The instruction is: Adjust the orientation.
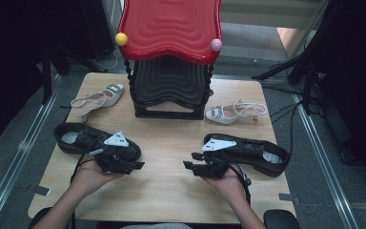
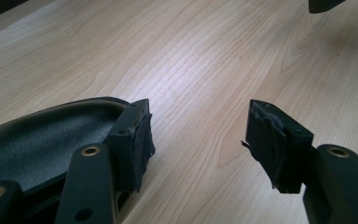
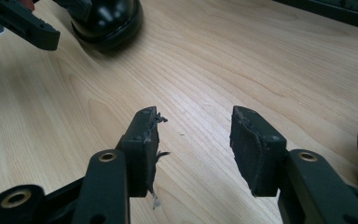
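**Two grippers beside two black shoes, jaws apart**

High view: the left gripper (image 1: 132, 165) lies at the toe of a glossy black shoe (image 1: 83, 138) on the pale wooden desk (image 1: 167, 191); the right gripper (image 1: 194, 167) lies beside its mate (image 1: 257, 151). Behind them stand a ribbed red-and-black stool stack (image 1: 170, 57) and two white strappy sandals (image 1: 99, 99), well apart.

Left gripper view: the jaws stand apart over bare wood grain, with the shoe's grained leather (image 2: 42, 140) beside one frayed pad (image 2: 140, 144).

Right gripper view: the jaws are apart and hold nothing; a shiny rounded toe (image 3: 107, 18) sits far off

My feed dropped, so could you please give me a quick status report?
Left tongs and right tongs open, empty. Black shoes untouched beside them. Bare table between; nothing in the way.
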A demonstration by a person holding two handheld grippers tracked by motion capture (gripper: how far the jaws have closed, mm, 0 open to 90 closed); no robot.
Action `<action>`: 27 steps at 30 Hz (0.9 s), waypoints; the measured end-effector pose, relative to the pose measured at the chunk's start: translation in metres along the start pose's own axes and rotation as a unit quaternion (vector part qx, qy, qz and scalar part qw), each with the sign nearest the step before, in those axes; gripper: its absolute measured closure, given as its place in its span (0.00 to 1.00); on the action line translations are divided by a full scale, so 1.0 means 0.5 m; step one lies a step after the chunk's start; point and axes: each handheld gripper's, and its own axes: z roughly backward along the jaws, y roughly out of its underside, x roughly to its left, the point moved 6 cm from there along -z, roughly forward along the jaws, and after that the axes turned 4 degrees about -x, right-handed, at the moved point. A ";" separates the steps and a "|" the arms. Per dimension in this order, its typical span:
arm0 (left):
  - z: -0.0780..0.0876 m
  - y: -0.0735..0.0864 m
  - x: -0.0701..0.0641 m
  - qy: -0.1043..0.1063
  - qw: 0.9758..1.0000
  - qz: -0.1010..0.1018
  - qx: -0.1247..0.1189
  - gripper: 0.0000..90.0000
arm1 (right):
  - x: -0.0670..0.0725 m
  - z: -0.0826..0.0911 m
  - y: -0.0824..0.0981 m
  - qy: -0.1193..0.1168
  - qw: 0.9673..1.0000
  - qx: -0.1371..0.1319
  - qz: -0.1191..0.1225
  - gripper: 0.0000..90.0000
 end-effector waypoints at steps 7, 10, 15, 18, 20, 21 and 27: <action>0.000 -0.002 0.002 0.006 1.000 0.014 0.005 0.41 | -0.008 0.009 -0.003 0.009 1.000 0.020 -0.001 0.58; 0.005 -0.004 0.004 0.004 1.000 0.011 0.004 0.41 | -0.010 0.015 -0.005 0.002 1.000 0.017 -0.008 0.58; 0.018 -0.005 0.011 0.003 1.000 0.016 0.003 0.44 | -0.003 0.020 -0.005 0.009 1.000 0.016 0.016 0.55; 0.025 -0.008 0.011 0.004 1.000 0.014 0.005 0.44 | 0.001 0.023 -0.007 0.022 0.998 0.002 0.060 0.58; 0.031 -0.008 0.013 0.003 1.000 0.013 0.007 0.44 | 0.007 0.026 -0.009 0.015 0.997 -0.007 0.078 0.59; 0.034 -0.008 0.015 0.000 1.000 0.015 0.009 0.44 | 0.009 0.026 -0.009 0.014 0.997 -0.004 0.077 0.60; 0.063 -0.003 0.031 -0.021 1.000 0.013 0.018 0.45 | 0.006 0.020 -0.008 -0.004 0.999 0.026 0.039 0.60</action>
